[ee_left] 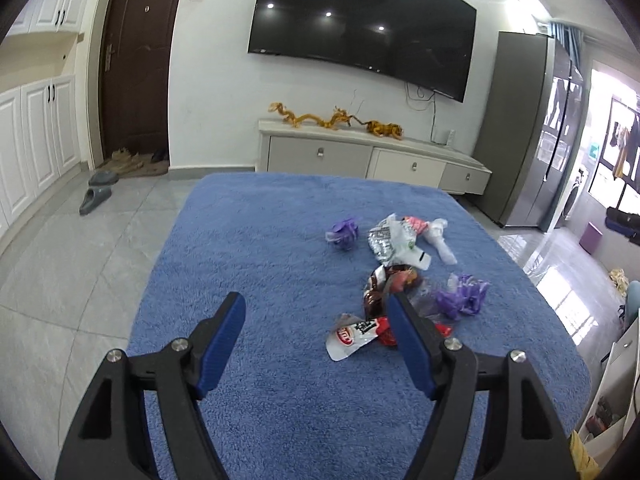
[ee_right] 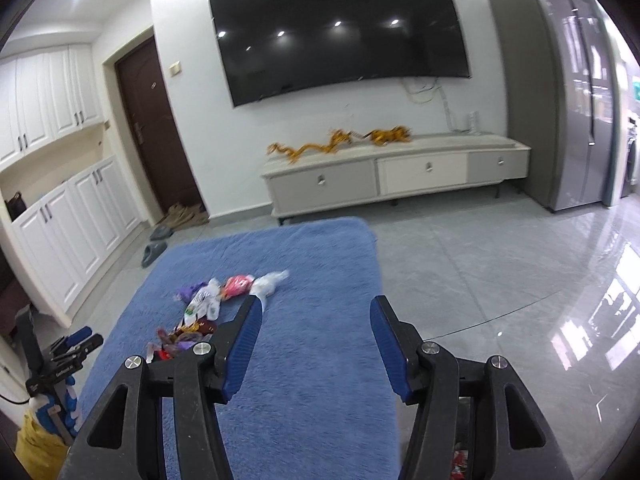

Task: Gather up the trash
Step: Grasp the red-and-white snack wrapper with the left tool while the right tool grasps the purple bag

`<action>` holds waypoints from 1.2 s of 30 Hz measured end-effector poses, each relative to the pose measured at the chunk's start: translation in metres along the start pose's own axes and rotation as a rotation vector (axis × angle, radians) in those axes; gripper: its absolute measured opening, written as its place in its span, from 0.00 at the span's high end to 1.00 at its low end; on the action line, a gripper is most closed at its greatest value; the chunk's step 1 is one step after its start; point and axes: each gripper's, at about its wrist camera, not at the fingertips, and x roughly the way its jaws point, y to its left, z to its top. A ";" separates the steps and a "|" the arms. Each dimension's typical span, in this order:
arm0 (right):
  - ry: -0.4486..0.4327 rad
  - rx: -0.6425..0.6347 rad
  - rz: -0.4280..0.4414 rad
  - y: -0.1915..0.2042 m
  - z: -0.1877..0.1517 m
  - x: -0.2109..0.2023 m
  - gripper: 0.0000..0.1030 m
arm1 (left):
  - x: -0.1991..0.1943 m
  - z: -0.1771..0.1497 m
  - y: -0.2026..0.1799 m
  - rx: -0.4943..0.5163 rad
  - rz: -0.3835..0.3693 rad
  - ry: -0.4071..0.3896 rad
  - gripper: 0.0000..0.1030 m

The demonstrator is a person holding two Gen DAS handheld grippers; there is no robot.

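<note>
A blue fuzzy cloth covers the table, and a loose pile of trash lies on it. In the left wrist view the pile holds a purple wrapper, a silver-white packet, a white plastic scrap, a dark red wrapper, a second purple wrapper and a white-and-red packet. My left gripper is open and empty, its right finger just in front of the pile. My right gripper is open and empty over bare cloth, with the pile to its left. The left gripper also shows there at the table's left edge.
Grey tiled floor surrounds the table. A low TV cabinet with gold dragon figures stands under a wall TV. There are white cupboards and grey slippers near a brown door, and a grey fridge on the right.
</note>
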 end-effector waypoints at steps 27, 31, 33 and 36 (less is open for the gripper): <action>0.370 -0.077 0.315 0.095 -0.053 0.194 0.47 | 0.118 0.001 -0.018 -0.058 -0.259 0.266 0.30; 0.406 -0.089 0.317 0.097 -0.062 0.201 0.56 | 0.112 -0.007 -0.027 -0.031 -0.294 0.284 0.30; 0.402 -0.087 0.325 0.096 -0.064 0.199 0.57 | 0.106 -0.012 -0.035 -0.007 -0.308 0.294 0.30; 0.386 -0.093 0.324 0.092 -0.064 0.191 0.60 | 0.096 -0.019 -0.042 0.024 -0.317 0.297 0.30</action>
